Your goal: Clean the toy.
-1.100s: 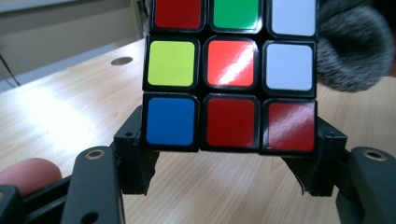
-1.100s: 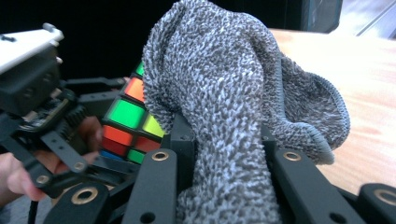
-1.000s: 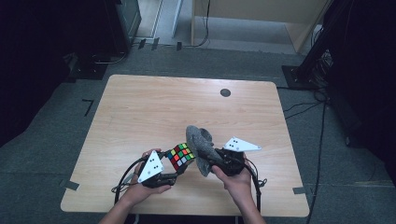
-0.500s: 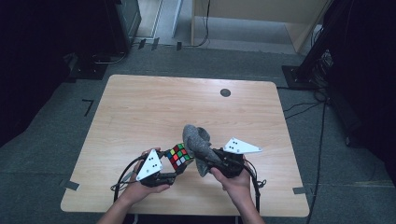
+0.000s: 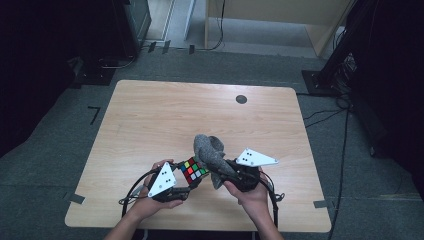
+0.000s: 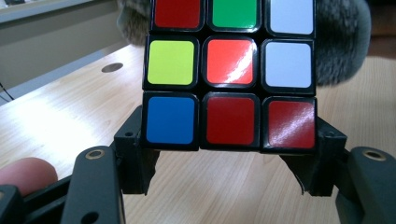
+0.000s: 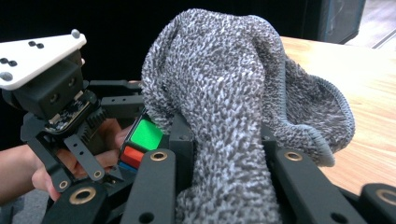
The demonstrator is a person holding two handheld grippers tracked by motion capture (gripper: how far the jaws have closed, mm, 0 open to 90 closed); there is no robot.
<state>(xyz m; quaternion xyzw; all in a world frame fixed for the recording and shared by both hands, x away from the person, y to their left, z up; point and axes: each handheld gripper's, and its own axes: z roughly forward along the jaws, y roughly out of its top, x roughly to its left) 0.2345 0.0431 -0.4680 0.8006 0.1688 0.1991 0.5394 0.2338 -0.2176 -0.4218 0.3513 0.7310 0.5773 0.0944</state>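
A colourful Rubik's cube (image 5: 194,170) is held just above the wooden table (image 5: 160,120) near its front edge, with my left gripper (image 5: 190,177) shut on its lower sides. In the left gripper view the cube (image 6: 231,70) sits between the two black jaws of my left gripper (image 6: 229,158), red, yellow, blue and white stickers facing the camera. My right gripper (image 5: 222,170) is shut on a fuzzy grey cloth (image 5: 209,152) that drapes against the cube's right side. In the right gripper view the cloth (image 7: 224,93) bulges up from my right gripper (image 7: 222,158), hiding most of the cube (image 7: 144,137).
A small dark round hole (image 5: 241,99) lies in the tabletop near the far edge. Cables loop from both grippers at the front edge (image 5: 132,192). Dark floor, stands and cables surround the table.
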